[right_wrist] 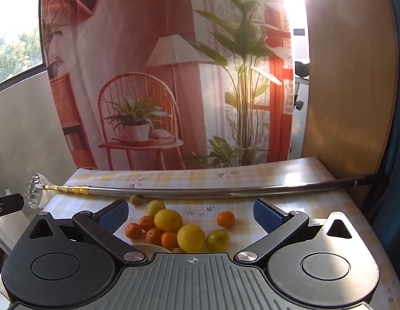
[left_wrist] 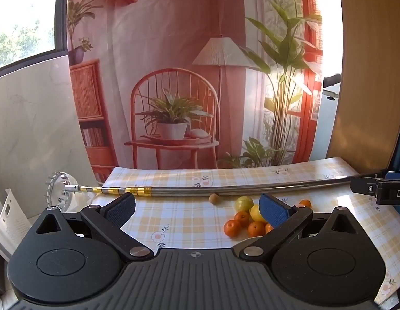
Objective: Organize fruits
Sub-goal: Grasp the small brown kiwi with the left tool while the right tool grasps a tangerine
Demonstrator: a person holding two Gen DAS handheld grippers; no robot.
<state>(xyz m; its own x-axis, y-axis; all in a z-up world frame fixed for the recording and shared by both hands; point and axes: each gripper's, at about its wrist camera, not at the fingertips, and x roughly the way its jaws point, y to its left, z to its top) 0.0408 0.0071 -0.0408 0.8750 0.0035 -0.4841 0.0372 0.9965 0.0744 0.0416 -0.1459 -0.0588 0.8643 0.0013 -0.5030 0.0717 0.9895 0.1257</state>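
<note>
A checked surface (right_wrist: pixel 251 178) carries a long metal pole (right_wrist: pixel 200 192) lying across its far side. Both the left hand-held gripper (left_wrist: pixel 197 206) and right hand-held gripper (right_wrist: pixel 190 213) hang above it, jaws spread wide and empty. The fruits (right_wrist: pixel 174 228) cluster between the right one's fingers, beside the left one's right finger.

Strong daylight pours in from the upper right and blows out to white glare there in both views, washing the printed backdrop (right_wrist: pixel 153 77) hazy pink. Sun patches gleam on the glossy tablecloth (right_wrist: pixel 290 178). The fisheye bends the metal pole (left_wrist: pixel 251 186) and curves every edge; the corners fall dark.
</note>
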